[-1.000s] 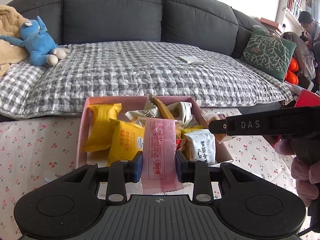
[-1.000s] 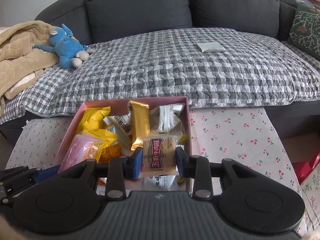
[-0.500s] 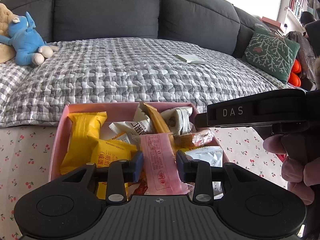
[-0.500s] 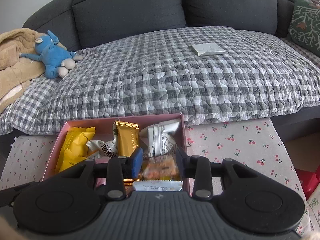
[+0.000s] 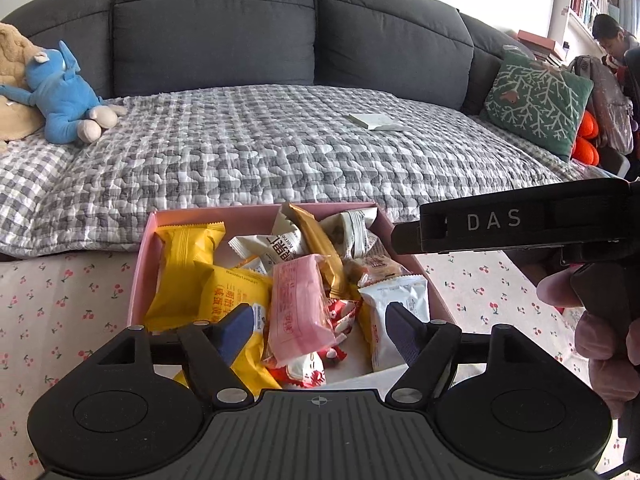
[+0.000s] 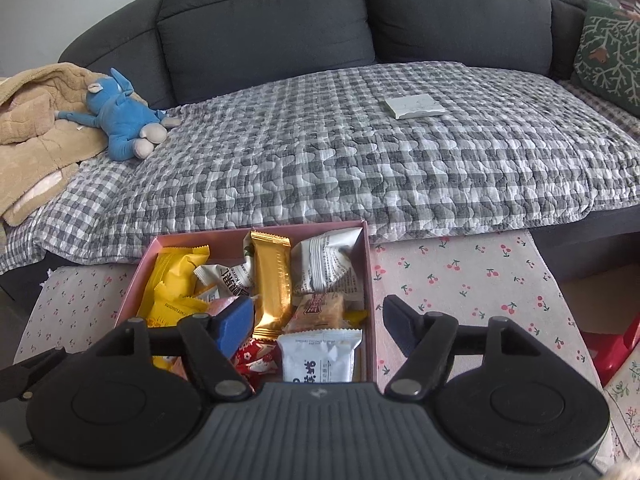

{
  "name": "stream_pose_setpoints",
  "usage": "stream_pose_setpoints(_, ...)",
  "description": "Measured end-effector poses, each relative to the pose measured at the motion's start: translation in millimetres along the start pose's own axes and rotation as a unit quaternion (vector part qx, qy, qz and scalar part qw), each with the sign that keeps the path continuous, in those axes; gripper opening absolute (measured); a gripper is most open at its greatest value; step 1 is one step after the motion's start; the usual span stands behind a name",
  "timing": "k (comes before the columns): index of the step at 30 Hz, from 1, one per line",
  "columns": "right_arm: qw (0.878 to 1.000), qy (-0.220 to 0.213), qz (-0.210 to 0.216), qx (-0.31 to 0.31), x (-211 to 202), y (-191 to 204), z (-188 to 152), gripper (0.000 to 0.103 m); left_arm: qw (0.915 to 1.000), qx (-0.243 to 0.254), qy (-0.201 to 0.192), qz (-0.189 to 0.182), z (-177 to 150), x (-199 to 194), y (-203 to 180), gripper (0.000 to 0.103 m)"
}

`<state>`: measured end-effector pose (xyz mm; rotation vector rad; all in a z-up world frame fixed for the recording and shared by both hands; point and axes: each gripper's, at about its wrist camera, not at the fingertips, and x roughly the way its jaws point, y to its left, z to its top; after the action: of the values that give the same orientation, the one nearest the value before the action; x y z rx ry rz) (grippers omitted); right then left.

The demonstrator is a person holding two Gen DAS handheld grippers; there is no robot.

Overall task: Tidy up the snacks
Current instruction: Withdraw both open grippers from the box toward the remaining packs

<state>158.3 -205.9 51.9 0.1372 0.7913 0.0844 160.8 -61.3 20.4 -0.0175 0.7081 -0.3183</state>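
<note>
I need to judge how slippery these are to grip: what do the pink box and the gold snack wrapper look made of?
Pink box: looks like matte cardboard, with thin straight walls, sharp folded corners and no shine. Gold snack wrapper: looks like glossy metallised plastic film, with bright reflections, crinkles and a crimped serrated end. It is probably slick, though the film type cannot be told.

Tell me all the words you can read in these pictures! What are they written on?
"DAS": white letters on the side of the right gripper, seen from the left camera.
Pink packet: red print, too blurred to read.
Yellow packet: dark print, not clear enough to read.
White packet: bold characters, partly cut off, unreadable.
Striped white packet: tiny print, too small.
All lie in the pink box.
</note>
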Motion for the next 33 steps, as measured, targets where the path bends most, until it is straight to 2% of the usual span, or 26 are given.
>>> stream_pose_setpoints(10, 0.999, 0.005, -0.004, -0.037, -30.1, 4.9, -31.6, 0.084, 0.9997, 0.018, 0.008, 0.016, -26.2, -41.0, 3.9, 0.081)
stream_pose_setpoints(16, 0.998, 0.018, -0.001, -0.067, -41.7, 11.8, -58.6, 0.091, 0.9987, 0.032, 0.027, 0.030, -48.6, -60.5, 16.0, 0.086)
stream_pose_setpoints(28, 0.989, 0.035, 0.025, -0.139, -47.0, 14.8, -106.0, 0.097, 0.9934, 0.035, 0.044, 0.101, -95.1, -85.2, 55.9, 0.096)
stream_pose_setpoints(33, 0.989, 0.051, 0.026, -0.136, -43.8, 0.4, -126.5, 0.097, 0.9903, 0.026, 0.053, 0.126, -114.7, -81.7, 68.5, 0.096)
